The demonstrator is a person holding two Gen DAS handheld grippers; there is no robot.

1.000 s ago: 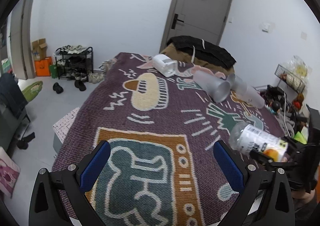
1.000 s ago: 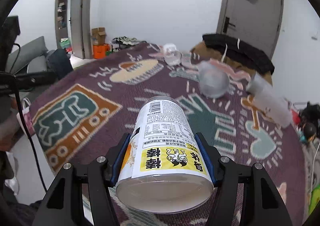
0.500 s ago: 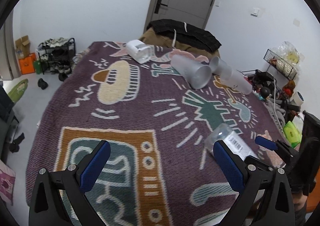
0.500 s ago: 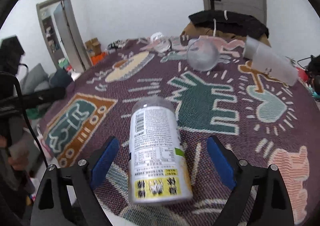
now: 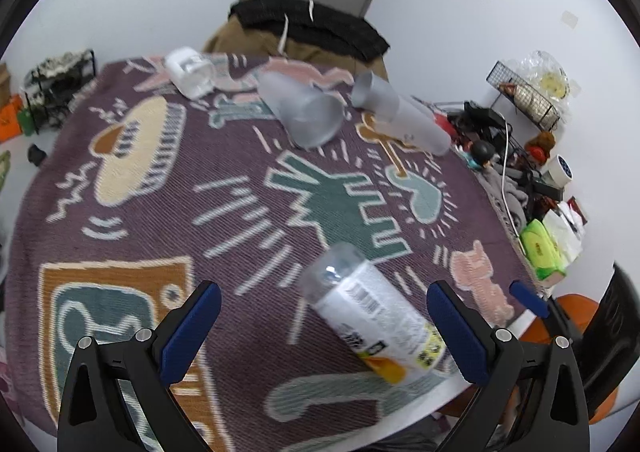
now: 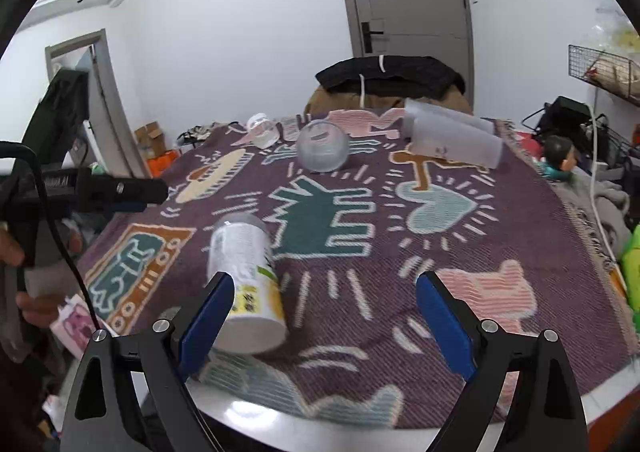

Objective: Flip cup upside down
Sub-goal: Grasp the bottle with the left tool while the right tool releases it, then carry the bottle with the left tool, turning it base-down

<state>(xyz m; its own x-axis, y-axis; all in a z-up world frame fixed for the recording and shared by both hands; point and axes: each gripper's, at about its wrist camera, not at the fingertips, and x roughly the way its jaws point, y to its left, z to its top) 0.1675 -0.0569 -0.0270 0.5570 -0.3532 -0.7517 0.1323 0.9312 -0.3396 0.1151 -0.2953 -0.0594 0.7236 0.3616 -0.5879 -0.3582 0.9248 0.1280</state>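
A clear plastic cup with a white printed label (image 5: 370,310) lies on its side on the patterned cloth near the table's front edge; it also shows in the right wrist view (image 6: 246,284). My left gripper (image 5: 320,330) is open, its blue pads on either side of the cup and nearer to me. My right gripper (image 6: 324,316) is open and empty, with the cup just beyond its left finger (image 6: 206,318).
Farther back lie a frosted cup (image 5: 306,113), two frosted tumblers (image 5: 400,113) and a white cup (image 5: 188,71), all on their sides. A patterned cloth (image 5: 120,211) covers the round table. Clutter and a wire shelf (image 5: 528,91) stand at the right.
My right gripper opened and let go of the labelled cup, which now lies on the cloth. The right gripper drew back to the right. My left gripper moved toward the cup.
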